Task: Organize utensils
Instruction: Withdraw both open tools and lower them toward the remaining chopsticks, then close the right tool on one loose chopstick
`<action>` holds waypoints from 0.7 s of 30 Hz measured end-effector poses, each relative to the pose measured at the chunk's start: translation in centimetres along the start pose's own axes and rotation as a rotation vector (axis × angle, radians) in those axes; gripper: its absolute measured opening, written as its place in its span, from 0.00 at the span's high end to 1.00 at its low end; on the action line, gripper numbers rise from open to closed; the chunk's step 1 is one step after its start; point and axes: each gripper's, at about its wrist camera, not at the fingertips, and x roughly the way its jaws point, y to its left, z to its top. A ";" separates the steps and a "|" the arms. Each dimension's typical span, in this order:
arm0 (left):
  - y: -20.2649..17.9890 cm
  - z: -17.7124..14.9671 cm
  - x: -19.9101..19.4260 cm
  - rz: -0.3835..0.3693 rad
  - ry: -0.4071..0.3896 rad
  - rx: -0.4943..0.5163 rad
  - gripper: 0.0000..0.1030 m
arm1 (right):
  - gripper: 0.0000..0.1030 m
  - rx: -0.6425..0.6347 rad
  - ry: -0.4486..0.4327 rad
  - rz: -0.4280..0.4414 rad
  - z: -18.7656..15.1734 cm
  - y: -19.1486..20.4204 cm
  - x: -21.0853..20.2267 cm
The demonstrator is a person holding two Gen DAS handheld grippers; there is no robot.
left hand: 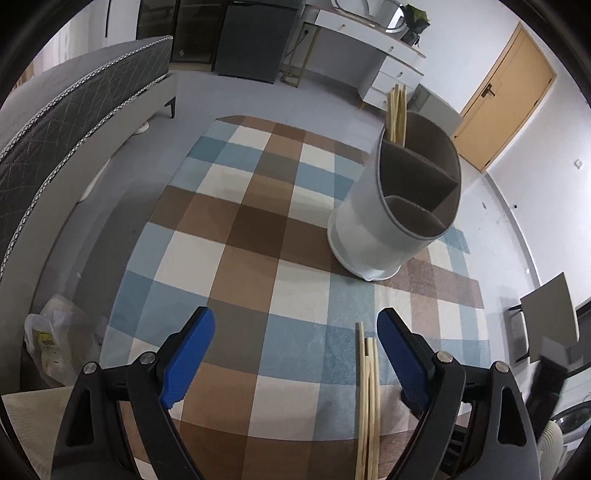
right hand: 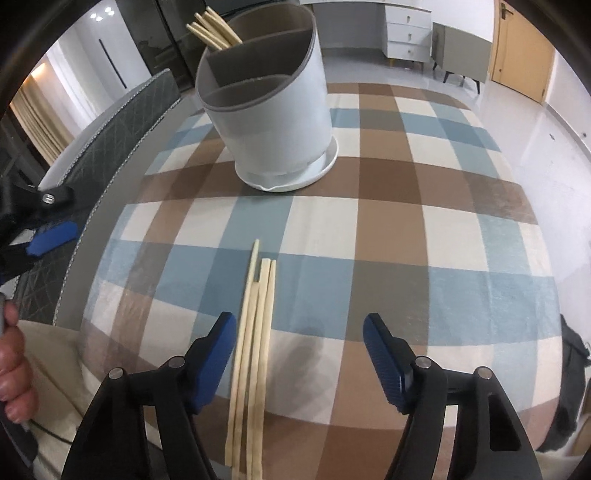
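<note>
Fingers spread wide on both: left gripper (left hand: 295, 328) and right gripper (right hand: 300, 332) hover empty over the checked tablecloth (right hand: 388, 229). Loose chopsticks (right hand: 255, 350) lie flat on the cloth near its close edge, just inside the right gripper's left finger; in the left view they sit beside the right finger. White utensil holder (right hand: 273, 122) stands upright further back, well apart, more chopsticks (right hand: 214, 31) in its rear compartment. Grey bench (left hand: 74, 110) beside the table. Nothing between grippers and chopsticks.
</note>
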 end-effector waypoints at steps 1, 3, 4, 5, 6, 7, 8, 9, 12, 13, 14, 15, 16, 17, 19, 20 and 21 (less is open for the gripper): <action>0.0 0.1 0.0 -0.003 -0.002 0.002 0.16 | 0.36 -0.005 0.008 -0.005 0.1 0.2 0.4; 0.0 0.2 -0.2 -0.013 -0.001 -0.001 0.16 | 0.44 -0.022 0.025 -0.014 0.4 0.5 1.3; 0.1 0.3 -0.1 -0.014 0.002 -0.007 0.16 | 0.48 -0.033 0.032 -0.023 0.5 0.7 1.7; 0.3 0.4 -0.1 -0.014 0.004 -0.013 0.16 | 0.48 -0.047 0.037 -0.034 0.6 0.9 2.1; 0.5 0.4 -0.1 -0.012 0.006 -0.020 0.16 | 0.49 -0.054 0.038 -0.038 0.6 1.0 2.3; 0.7 0.5 0.0 -0.010 0.008 -0.026 0.16 | 0.52 -0.061 0.038 -0.033 0.6 1.1 2.6; 0.9 0.6 0.1 -0.010 0.011 -0.037 0.16 | 0.53 -0.062 0.041 -0.030 0.7 1.2 2.9; 1.1 0.7 0.2 -0.014 0.015 -0.048 0.16 | 0.54 -0.064 0.046 -0.028 0.7 1.2 3.2; 1.2 0.8 0.2 -0.018 0.018 -0.050 0.16 | 0.60 -0.085 0.046 -0.055 0.6 1.4 3.7; 1.1 0.8 0.2 -0.016 0.016 -0.044 0.16 | 0.63 -0.097 0.045 -0.062 0.6 1.5 3.7; 1.0 0.8 0.2 -0.014 0.015 -0.040 0.16 | 0.64 -0.109 0.044 -0.067 0.6 1.7 3.6; 1.1 0.8 0.2 -0.015 0.017 -0.040 0.16 | 0.66 -0.117 0.044 -0.076 0.5 1.8 3.6; 1.1 0.7 0.2 -0.017 0.019 -0.042 0.16 | 0.70 -0.127 0.051 -0.088 0.4 1.9 3.6; 1.2 0.8 0.3 -0.018 0.021 -0.045 0.16 | 0.71 -0.140 0.046 -0.102 0.4 2.1 3.7; 1.4 0.8 0.3 -0.015 0.025 -0.052 0.16 | 0.75 -0.171 0.047 -0.122 0.2 2.5 3.7; 1.5 0.8 0.3 -0.011 0.028 -0.056 0.16 | 0.76 -0.177 0.048 -0.121 0.1 2.6 3.7; 1.5 0.8 0.4 -0.008 0.030 -0.058 0.16 | 0.77 -0.181 0.051 -0.120 0.1 2.7 3.8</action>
